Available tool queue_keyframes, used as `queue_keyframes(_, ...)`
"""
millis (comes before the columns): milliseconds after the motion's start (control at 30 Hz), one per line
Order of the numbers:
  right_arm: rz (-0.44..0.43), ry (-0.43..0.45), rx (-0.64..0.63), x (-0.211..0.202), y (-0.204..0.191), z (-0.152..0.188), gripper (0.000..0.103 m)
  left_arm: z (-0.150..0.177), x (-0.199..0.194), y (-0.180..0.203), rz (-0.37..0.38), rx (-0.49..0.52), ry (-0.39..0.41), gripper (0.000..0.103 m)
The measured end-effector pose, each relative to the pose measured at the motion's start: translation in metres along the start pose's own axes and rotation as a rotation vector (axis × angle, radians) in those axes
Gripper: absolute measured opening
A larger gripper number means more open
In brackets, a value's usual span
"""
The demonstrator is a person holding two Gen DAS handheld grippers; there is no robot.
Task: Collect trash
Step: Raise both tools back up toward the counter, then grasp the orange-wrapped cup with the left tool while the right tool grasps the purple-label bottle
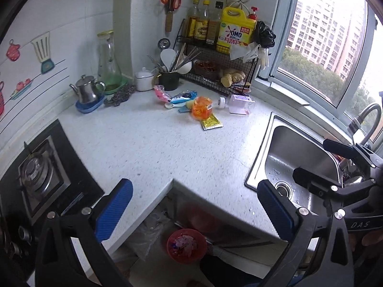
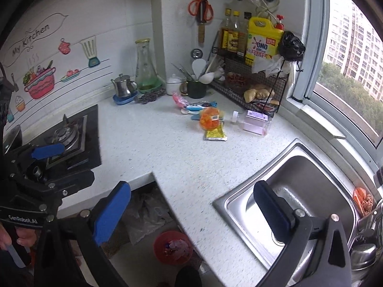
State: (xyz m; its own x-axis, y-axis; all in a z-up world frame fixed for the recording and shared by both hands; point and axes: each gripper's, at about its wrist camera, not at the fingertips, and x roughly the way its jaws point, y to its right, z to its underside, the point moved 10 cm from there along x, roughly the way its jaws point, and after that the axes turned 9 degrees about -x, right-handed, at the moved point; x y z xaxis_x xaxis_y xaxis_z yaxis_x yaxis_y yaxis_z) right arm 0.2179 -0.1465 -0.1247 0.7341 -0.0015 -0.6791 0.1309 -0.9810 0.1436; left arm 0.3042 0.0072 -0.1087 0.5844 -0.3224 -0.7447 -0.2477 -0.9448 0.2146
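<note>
Trash lies in a heap at the back of the white counter: an orange wrapper point(image 1: 201, 107) point(image 2: 210, 117), a yellow sachet point(image 1: 211, 122) point(image 2: 215, 134), blue and pink wrappers point(image 1: 180, 98) point(image 2: 191, 106) and a tipped clear plastic bottle point(image 1: 237, 104) point(image 2: 253, 120). A red bin point(image 1: 186, 245) point(image 2: 172, 247) with scraps stands on the floor below the counter's inner corner. My left gripper point(image 1: 194, 206) is open and empty above that corner. My right gripper point(image 2: 191, 209) is open and empty near the sink's edge. Both are far from the heap.
A steel sink point(image 1: 296, 160) point(image 2: 299, 191) lies to the right, a gas stove point(image 1: 40, 174) point(image 2: 69, 138) to the left. A wire rack with bottles point(image 1: 215, 55) point(image 2: 251, 71), a utensil cup point(image 1: 169, 80), a teapot point(image 1: 87, 91) and a glass carafe line the back wall.
</note>
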Motion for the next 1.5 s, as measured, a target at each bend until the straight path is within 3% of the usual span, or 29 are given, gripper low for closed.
queue_keyframes(500, -0.014, -0.076, 0.061, 0.084, 0.073, -0.030, 0.103, -0.086, 0.116, 0.033, -0.009, 0.034, -0.074, 0.103)
queue_keyframes(933, -0.024, -0.142, 0.129, 0.165, 0.144, -0.053, 0.103, -0.133, 0.236, 0.060, -0.023, 0.079, -0.190, 0.103)
queue_keyframes(1500, -0.058, -0.246, 0.180, 0.260, 0.185, -0.050, 0.103, -0.133, 0.357, 0.050, -0.043, 0.043, -0.320, 0.103)
